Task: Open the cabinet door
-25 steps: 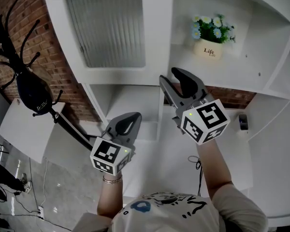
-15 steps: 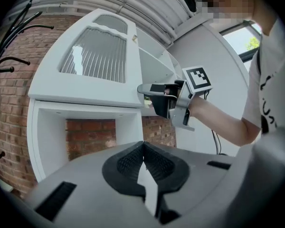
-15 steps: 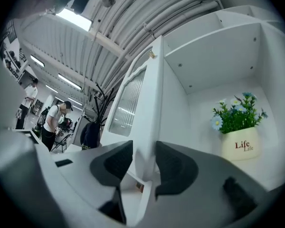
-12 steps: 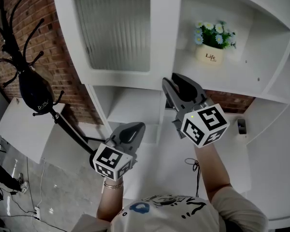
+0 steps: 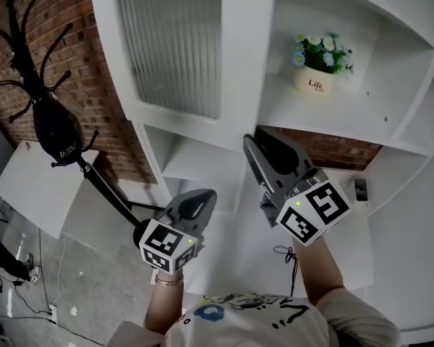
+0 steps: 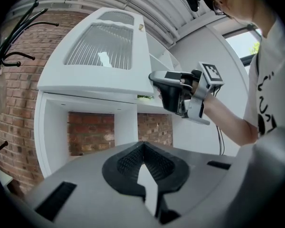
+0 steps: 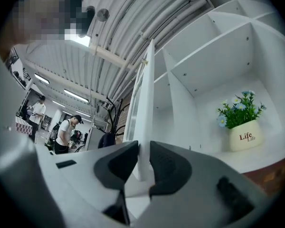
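Observation:
The white cabinet door (image 5: 177, 49) with a ribbed glass pane hangs at the upper left of the shelf unit. My right gripper (image 5: 257, 137) reaches up to the door's lower right corner. In the right gripper view its jaws (image 7: 143, 158) have just been closing, and the door's thin free edge (image 7: 145, 108) stands between the pads, which press on it. My left gripper (image 5: 199, 197) hangs lower and to the left, shut and with nothing in it. The left gripper view shows the left gripper's closed tips (image 6: 142, 148), with the right gripper (image 6: 156, 82) at the door (image 6: 102, 51).
A pot of flowers (image 5: 316, 84) stands in the open compartment right of the door. A black coat rack (image 5: 50, 121) leans against the brick wall at left. A small dark object (image 5: 359, 189) and a cable (image 5: 286, 255) lie on the white counter below.
The right gripper's jaws have closed onto the door's edge and the hand has drawn back toward the person. The left gripper has sunk a little.

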Demonstrator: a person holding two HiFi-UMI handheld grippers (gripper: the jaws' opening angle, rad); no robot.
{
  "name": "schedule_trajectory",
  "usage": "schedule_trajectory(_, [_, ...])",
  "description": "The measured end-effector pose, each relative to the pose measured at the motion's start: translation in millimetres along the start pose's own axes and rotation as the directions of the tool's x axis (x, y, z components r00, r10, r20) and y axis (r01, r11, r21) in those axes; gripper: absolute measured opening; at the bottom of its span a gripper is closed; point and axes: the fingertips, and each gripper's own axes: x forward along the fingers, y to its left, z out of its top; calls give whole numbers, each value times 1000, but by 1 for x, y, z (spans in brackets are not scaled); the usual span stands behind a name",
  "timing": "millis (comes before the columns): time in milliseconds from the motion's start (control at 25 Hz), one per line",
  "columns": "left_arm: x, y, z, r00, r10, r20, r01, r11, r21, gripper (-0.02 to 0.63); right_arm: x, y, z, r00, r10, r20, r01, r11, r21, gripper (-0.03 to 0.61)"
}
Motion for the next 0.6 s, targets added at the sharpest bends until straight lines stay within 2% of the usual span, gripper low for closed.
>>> schedule_trajectory(360, [-26,-6,-16,997,66,-33,-67,997,-36,14,-20,47,11,996,93,16,-93,996,15,78])
schedule_trajectory(600, [-43,-11,-16,994,107,-21,-108,993,-40,14,-27,73,14,987,163,16,-163,986,17,75])
